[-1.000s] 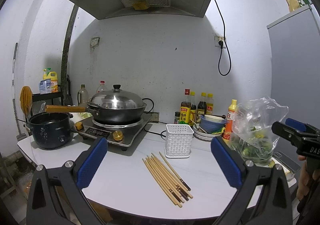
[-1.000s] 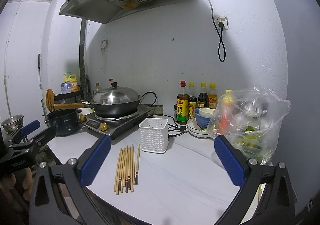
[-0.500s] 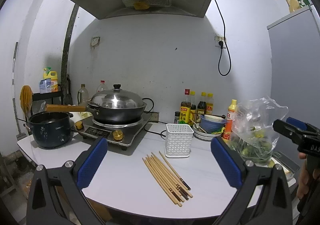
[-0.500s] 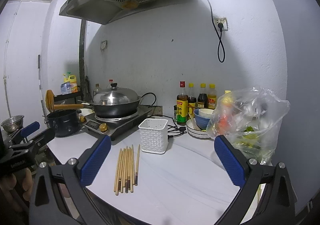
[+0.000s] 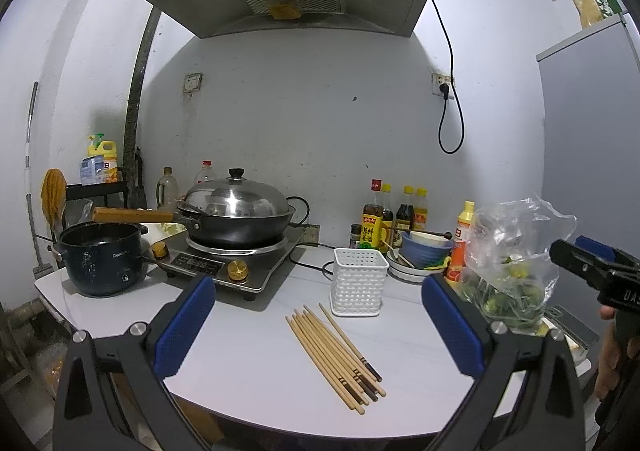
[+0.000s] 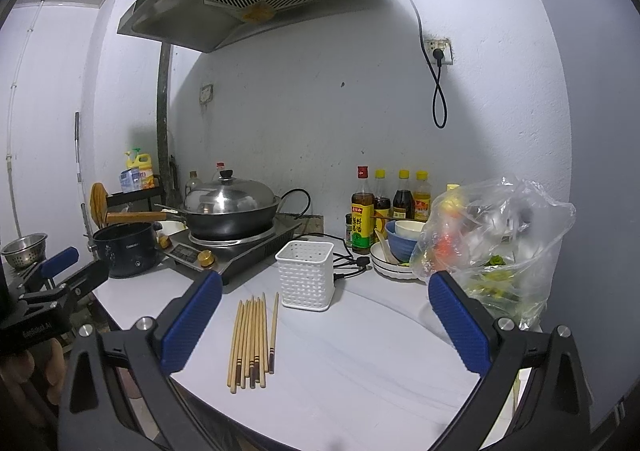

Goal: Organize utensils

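bottle labels (image 5: 371,230): unreadable | plastic bag (image 6: 496,243): contents unclear

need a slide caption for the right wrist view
Open right tongs facing loose chopsticks beside an empty white basket.

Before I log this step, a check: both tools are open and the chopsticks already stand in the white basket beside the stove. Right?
Not quite. The chopsticks lie flat on the counter in front of the white basket, not in it, as the right wrist view shows. The left tool and right tool are both open.
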